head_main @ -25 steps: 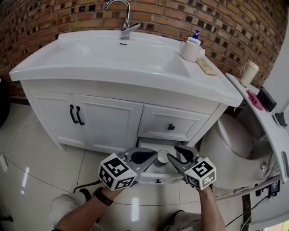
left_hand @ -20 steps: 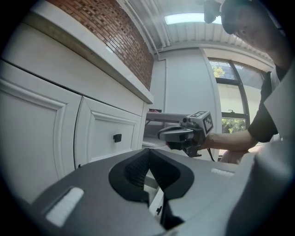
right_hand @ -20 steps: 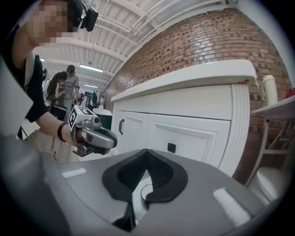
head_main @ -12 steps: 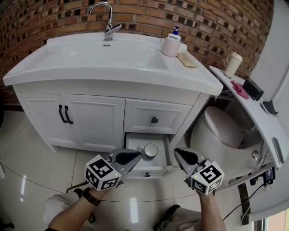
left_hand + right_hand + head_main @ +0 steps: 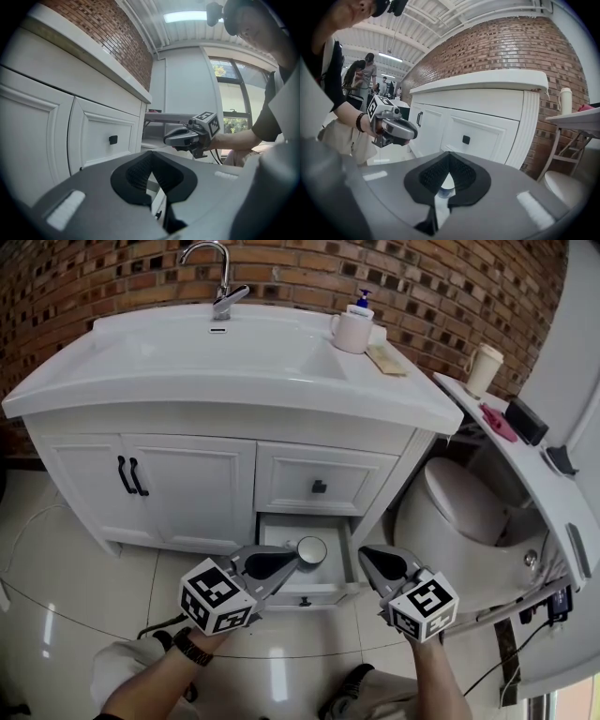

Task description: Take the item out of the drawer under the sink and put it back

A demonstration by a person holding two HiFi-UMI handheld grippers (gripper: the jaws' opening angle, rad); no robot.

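Two handheld grey grippers sit low before the vanity, each with its jaws pressed together on nothing: the left gripper (image 5: 292, 562) just left of the open drawer, the right gripper (image 5: 367, 559) just right of it. Between their tips, a round, pale, open-topped cup (image 5: 310, 550) stands inside the pulled-out white bottom drawer (image 5: 323, 594), untouched.

To lift it well, I judge one gripper should first spread its jaws wider than the rim. It should then come down from above, straddle the wall and close gently so the cup stays upright, while the other gripper keeps clear of the drawer front.

Counted: one cup, one open drawer, one shut white drawer with a black knob (image 5: 320, 487), two white cabinet doors (image 5: 141, 498), one chrome faucet (image 5: 221, 282).
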